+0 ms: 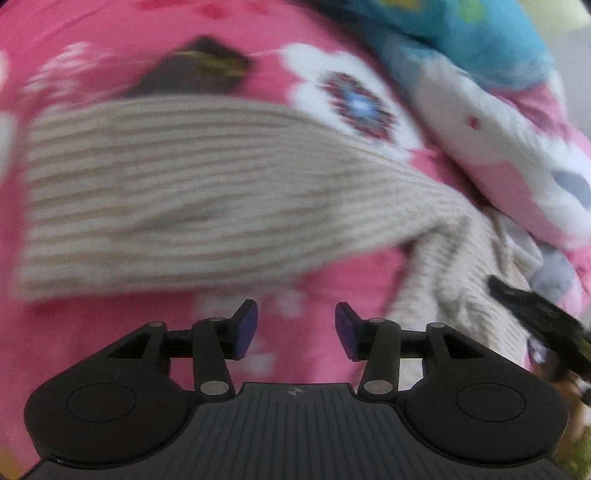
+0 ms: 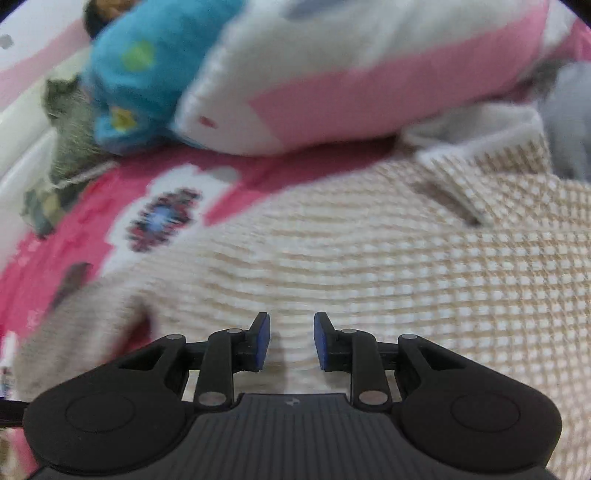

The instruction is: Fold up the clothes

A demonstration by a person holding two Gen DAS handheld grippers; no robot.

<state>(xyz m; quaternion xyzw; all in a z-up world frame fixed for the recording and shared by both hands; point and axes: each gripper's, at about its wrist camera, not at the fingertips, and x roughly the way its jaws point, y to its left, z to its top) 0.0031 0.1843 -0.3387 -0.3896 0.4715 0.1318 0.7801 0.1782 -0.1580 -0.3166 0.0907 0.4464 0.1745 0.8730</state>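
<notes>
My left tongs (image 1: 296, 330) are wide apart and hold nothing. My right tongs (image 2: 291, 341) are apart too, with a smaller gap, and they hold nothing.

The beige knit sweater (image 2: 369, 266) lies on the pink flower bedspread (image 1: 92, 29). Its body is spread out under my right tongs. One sleeve (image 1: 192, 192) stretches across the bed in front of my left tongs, just past the tips.

Here is what I think could go wrong. The knit is soft and thick, so I might pinch only a little bit and it could slip out when I lift. I might also grab the bedspread along with the sleeve, because they touch. Then the whole cover would come up too.

The big pillow (image 2: 351, 74) and the blue plush toy (image 2: 147, 66) sit close to the sweater's top. If I swing the sleeve too far, it could bump them or land crooked. The pictures are blurry, so I cannot see the edges well.
</notes>
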